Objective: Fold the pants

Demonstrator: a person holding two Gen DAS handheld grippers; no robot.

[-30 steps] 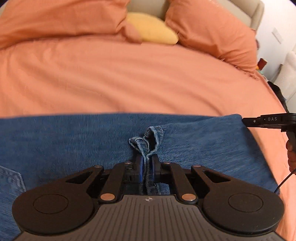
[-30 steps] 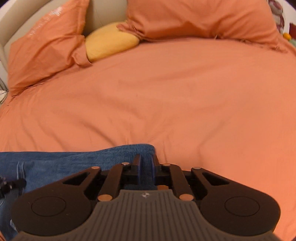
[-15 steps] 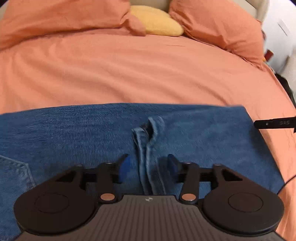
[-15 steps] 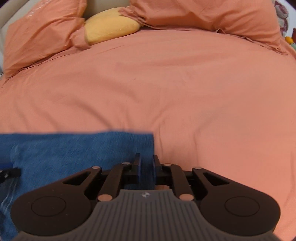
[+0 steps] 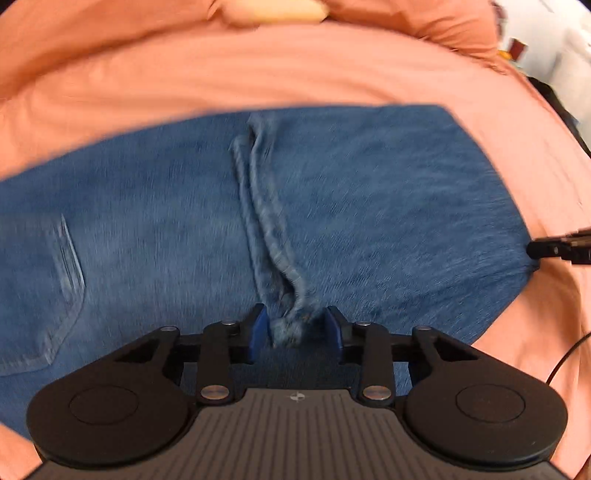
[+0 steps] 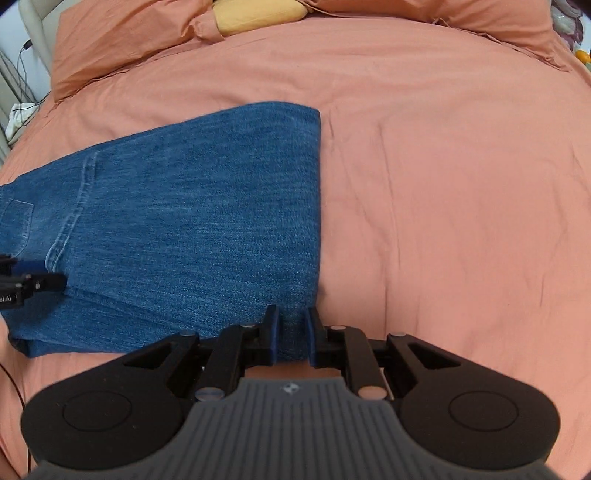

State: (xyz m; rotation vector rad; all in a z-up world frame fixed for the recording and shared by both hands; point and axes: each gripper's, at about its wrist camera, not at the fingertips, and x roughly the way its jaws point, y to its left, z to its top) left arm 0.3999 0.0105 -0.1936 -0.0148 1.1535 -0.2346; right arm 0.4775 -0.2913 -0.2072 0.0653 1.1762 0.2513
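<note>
1. a pair of blue denim pants (image 6: pixel 207 206), folded into a broad flat panel, lies on an orange cotton bedspread (image 6: pixel 443 184) covering the bed.
2. in the right wrist view the panel's right edge runs straight from the far corner down to the near edge, where the right hand-held gripper (image 6: pixel 292 338) sits.
3. the right hand-held gripper is clamped on the near right corner of the pants; its blue-padded fingers (image 6: pixel 274 334) stand close together with denim pressed between them.
4. the left hand-held gripper (image 5: pixel 295 330) has its fingers apart, having just been narrowing, with the bunched end of a thick stitched denim seam (image 5: pixel 266 218) lying between the blue pads (image 5: pixel 258 328); the pads do not appear to press on it, though the view is blurred.
5. that seam runs away from the left hand-held gripper across the middle of the panel toward its far edge.
6. a back pocket (image 5: pixel 40 295) shows on the panel's left side in the left wrist view.
7. two orange pillows (image 6: pixel 122 40) and a yellow cushion (image 6: pixel 258 14) lie at the head of the bed, well apart from the pants.
8. each hand-held gripper's black tip shows at the side edge of the other's view, at the denim's near edge.
</note>
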